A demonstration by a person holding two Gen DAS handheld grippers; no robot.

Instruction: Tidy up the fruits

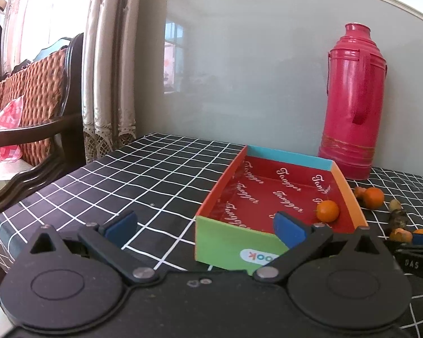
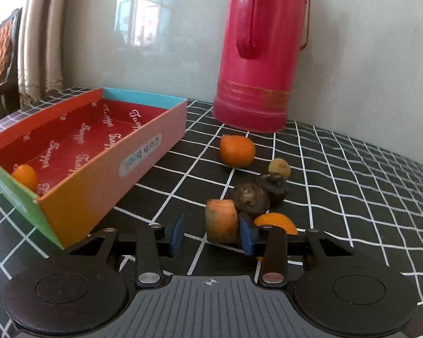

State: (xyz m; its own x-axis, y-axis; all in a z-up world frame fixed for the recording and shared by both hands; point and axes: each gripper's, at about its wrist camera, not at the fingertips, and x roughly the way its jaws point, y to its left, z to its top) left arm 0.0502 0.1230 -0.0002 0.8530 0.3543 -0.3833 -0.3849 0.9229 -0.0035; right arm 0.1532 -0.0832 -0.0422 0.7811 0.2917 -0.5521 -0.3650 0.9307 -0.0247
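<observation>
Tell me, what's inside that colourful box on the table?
One small orange fruit lies in the colourful box, near its green end, on a red lining printed with white script. The near walls hide part of the floor in both views.

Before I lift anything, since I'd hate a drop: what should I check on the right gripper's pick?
1. Orange cut chunk of fruit between the right gripper pads: ok.
2. Both pads pressing it: not ok, one stands clear.
3. Chunk free of neighbours: not ok, a dark round fruit touches it.
4. Multicoloured cardboard box has room: ok, one small orange inside.
5. Left gripper open, empty: ok.
</observation>
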